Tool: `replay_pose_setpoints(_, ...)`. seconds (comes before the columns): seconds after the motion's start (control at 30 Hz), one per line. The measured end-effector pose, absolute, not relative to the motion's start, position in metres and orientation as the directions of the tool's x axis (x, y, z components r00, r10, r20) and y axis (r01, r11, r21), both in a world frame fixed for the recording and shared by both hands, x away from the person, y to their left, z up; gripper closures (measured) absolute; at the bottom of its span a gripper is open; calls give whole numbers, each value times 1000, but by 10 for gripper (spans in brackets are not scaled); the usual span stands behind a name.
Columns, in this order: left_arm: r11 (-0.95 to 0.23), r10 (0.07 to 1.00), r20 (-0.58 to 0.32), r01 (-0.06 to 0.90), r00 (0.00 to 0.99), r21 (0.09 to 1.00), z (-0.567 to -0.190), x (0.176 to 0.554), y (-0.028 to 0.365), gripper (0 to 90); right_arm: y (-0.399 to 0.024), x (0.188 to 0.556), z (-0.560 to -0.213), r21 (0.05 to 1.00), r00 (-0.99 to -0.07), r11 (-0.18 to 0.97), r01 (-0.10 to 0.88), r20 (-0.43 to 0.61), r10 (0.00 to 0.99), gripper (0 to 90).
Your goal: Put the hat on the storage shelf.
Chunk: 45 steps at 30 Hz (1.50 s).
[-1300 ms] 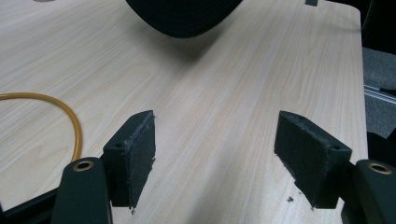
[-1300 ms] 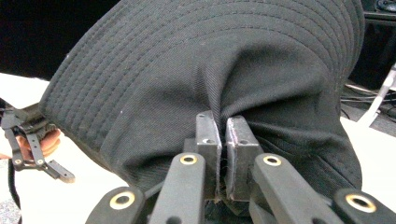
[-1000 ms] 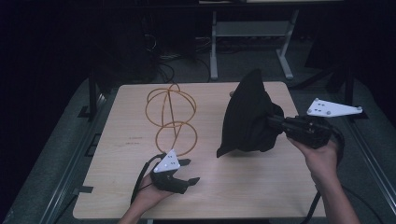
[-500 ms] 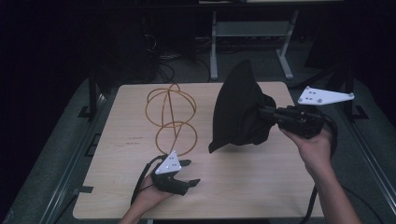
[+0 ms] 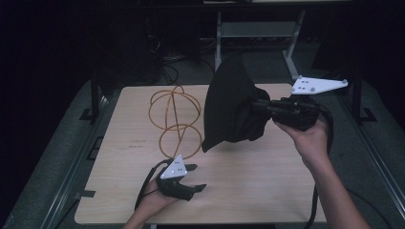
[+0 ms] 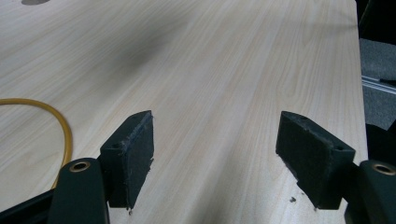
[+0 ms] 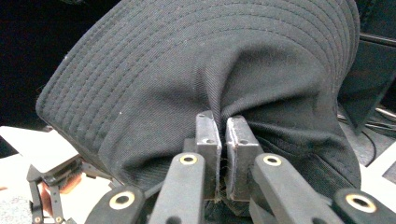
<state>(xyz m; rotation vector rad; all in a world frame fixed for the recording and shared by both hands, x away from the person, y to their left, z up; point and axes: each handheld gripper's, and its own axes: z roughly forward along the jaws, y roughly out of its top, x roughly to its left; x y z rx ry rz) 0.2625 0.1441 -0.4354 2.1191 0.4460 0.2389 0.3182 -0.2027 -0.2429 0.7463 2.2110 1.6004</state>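
The right gripper (image 5: 258, 106) pinches a black bucket hat (image 5: 231, 107) aloft above the table (image 5: 267, 181). The left gripper (image 5: 193, 177) rests wide open, empty.

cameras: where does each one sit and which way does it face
High view: above the person's side, facing forward and down on the table; both forearms and claws show.
Left gripper view: on the left claw, facing across the tabletop past its open jaws.
Right gripper view: on the right claw, facing the pinched black hat.
Shared: high and left views show the orange wire frame.

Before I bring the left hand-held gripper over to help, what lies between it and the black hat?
In the high view, only bare tabletop; the wire hoops sit aside.
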Motion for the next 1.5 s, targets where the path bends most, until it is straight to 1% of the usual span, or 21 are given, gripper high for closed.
replay_pose_setpoints(0.1, -522, 397, 13, 213, 918, 826, -436, 263, 144, 273, -196, 322, -240, 942, -823, 245, 228, 52, 566, 850)
replay_pose_setpoints(0.57, -499, 400, -9, 226, 917, 837, -438, 265, 144, 273, -174, 336, -220, 944, -842, 243, 223, 60, 536, 850)
replay_pose_setpoints(0.73, -523, 392, 3, 220, 920, 824, -437, 267, 145, 272, -165, 345, -213, 940, -850, 258, 224, 59, 524, 850)
replay_pose_setpoints(1.03, -512, 387, -2, 216, 922, 831, -438, 268, 142, 273, -151, 354, -199, 939, -860, 264, 221, 60, 507, 850)
replay_pose_setpoints(1.33, -518, 371, 2, 205, 929, 830, -438, 269, 138, 273, -125, 366, -185, 934, -874, 287, 213, 50, 483, 848)
replay_pose_setpoints(1.5, -511, 365, -6, 206, 931, 834, -440, 270, 135, 273, -110, 374, -181, 932, -881, 288, 222, 65, 468, 847)
